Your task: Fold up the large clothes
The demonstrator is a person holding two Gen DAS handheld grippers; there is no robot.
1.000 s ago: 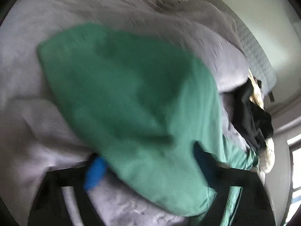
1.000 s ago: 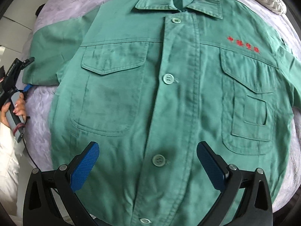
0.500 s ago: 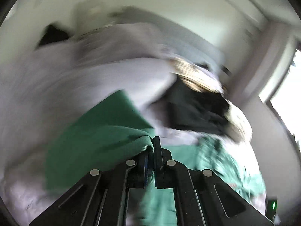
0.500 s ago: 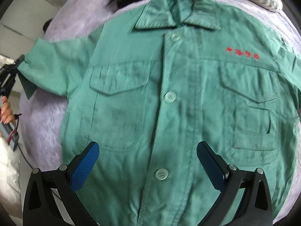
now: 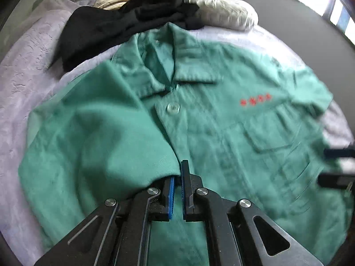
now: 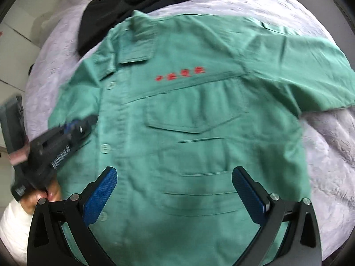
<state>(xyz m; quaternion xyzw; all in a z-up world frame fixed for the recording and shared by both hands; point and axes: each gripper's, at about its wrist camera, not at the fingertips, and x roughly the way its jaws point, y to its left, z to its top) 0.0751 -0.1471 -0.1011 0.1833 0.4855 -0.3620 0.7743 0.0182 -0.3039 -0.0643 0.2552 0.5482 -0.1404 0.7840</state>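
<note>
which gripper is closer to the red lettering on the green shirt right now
Right. The right gripper hangs open over the chest pocket just below the red lettering. The left gripper, shut on a folded-over sleeve, sits across the button placket.

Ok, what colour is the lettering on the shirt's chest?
Red, on the green shirt; the lettering shows best in the right wrist view.

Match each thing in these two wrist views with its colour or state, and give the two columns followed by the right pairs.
Things:
1. left tool
2. right tool
3. lettering
4. dark garment

States:
A. red, on the jacket's chest
B. open over the jacket's front
C. black, heaped beyond the collar
D. shut on a green sleeve folded across the jacket

Pairs: 1-D, 2-B, 3-A, 4-C
</note>
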